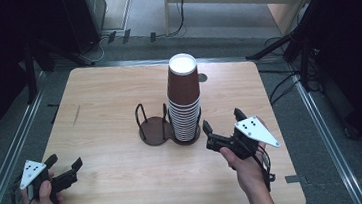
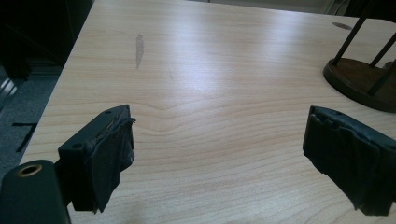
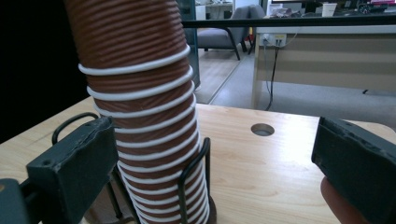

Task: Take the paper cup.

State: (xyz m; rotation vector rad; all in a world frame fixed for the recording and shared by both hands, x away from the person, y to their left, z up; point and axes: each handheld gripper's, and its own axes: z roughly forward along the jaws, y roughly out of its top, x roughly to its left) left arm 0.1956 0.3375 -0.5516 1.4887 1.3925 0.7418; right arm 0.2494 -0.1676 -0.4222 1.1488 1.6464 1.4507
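Cups (image 1: 184,101) are standing as one tall upright stack in the right bay of a wire holder (image 1: 154,129) at the middle of the surface (image 1: 104,104). The right gripper (image 1: 223,126) is sitting just beside the stack's base, fingers spread wide and holding nothing. The left gripper (image 1: 65,166) is waiting well apart, fingers partly open and empty.

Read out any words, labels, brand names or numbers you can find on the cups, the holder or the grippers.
No readable text anywhere.
Stack of brown paper cups: plain ribbed walls and white rims, no print.
Dark wire cup holder: no label.
Grey plates on the left gripper and right gripper: dots, no letters.
Wooden table: unmarked.
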